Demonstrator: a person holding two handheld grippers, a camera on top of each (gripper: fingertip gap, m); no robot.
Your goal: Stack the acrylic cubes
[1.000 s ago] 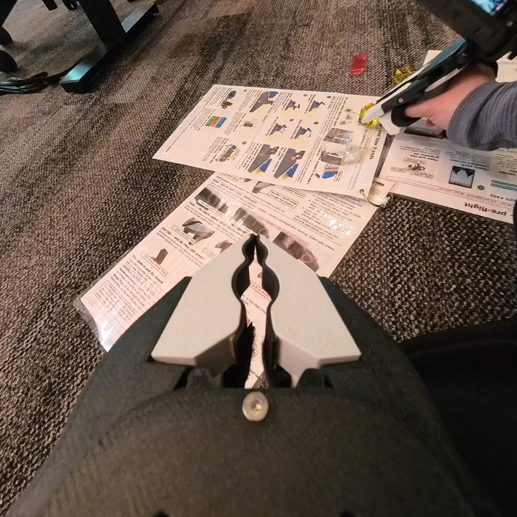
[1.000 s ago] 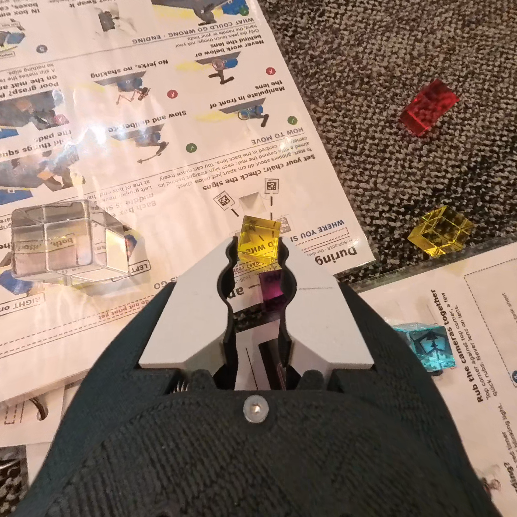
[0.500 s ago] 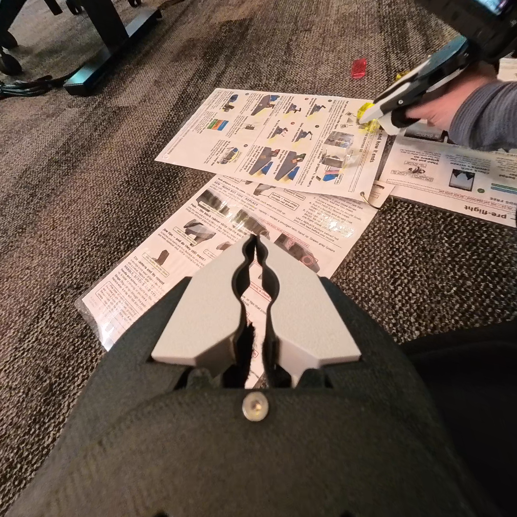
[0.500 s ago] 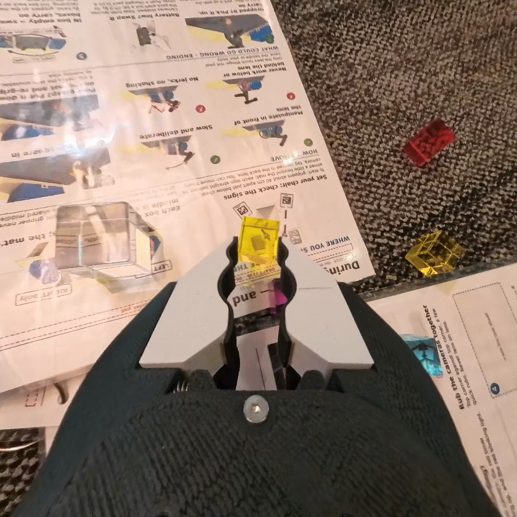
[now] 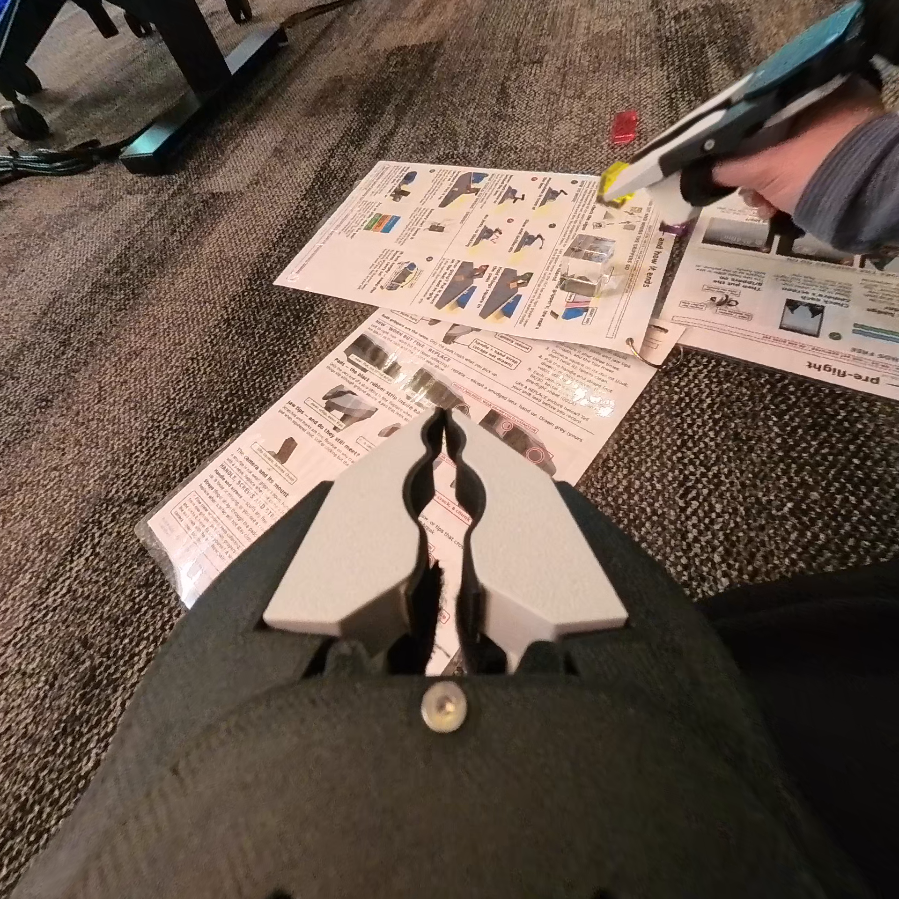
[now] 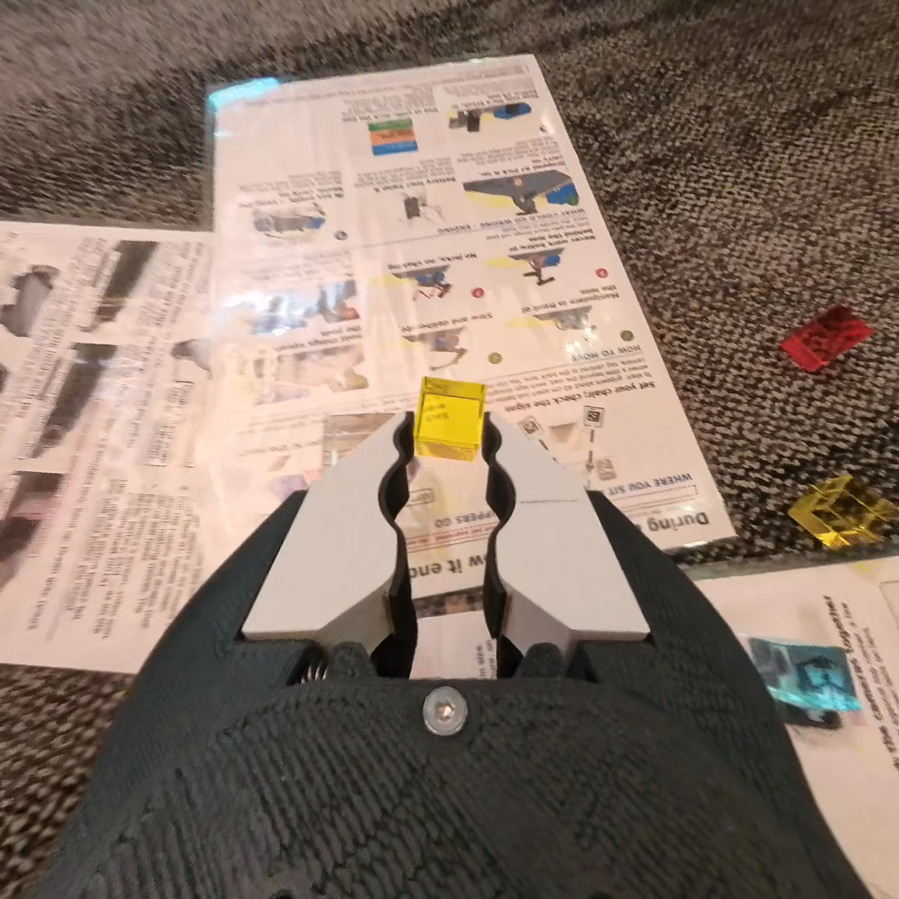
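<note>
Left claw: I see my left claw closed, tips together with nothing between them, hovering low over the nearest laminated sheet on the carpet.
Right claw: my right claw is clamped on a yellow cube, both black pads pressed to its sides, the cube lifted clear of the picture sheet below it.
Same grasp from the left: the hand holds that claw above the picture sheet's far right corner, yellow showing at its tips.
Near right: a teal cube sits on a third sheet, blurred here.
Right of claw: a second yellow cube lies on the carpet just beside that sheet's edge.
Under the right claw: a small purple piece, probably another cube, rests at the sheet edge.
Middle: a clear cube stands on the picture sheet.
Sheet corner: a metal ring joins the sheets.
Far right: a red block lies alone on the carpet.
Far left: dark furniture legs stand on the carpet.
</note>
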